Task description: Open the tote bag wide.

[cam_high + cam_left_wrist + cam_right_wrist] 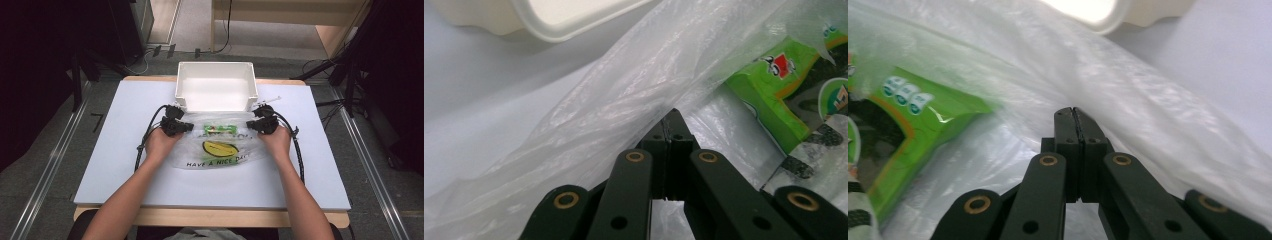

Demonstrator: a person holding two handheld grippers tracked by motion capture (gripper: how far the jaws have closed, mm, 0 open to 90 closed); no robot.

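i have both tongs clamped on the clear plastic bag (220,147), one at each side of its far edge. the left tongs (186,127) pinch the film at the bag's left side, the right tongs (251,125) at its right side. in the left gripper view the left tongs' (670,117) jaws meet flat with the bag (589,120) film bunched at their tips, and in the right gripper view the right tongs (1073,115) look the same, jaws pressed together on the bag (1158,115). i judge this two-sided hold is meant to keep the mouth stretched and the load hanging evenly, so the bag can be carried or drawn without its contents sliding out.

the bag lies on the pale table (125,165), its far edge just in front of the white plastic bin (216,90), which stands open and looks empty, near the table's far edge. that placement suggests to me the bin is where the bag or its contents should go.

the bag is thin, crinkled and see-through, printed with a yellow smiley face and the words "have a nice day". inside it sits a green snack packet (221,129), close to the far edge between the tongs; in the left gripper view the packet (791,90) shows bright green with dark patterned patches.
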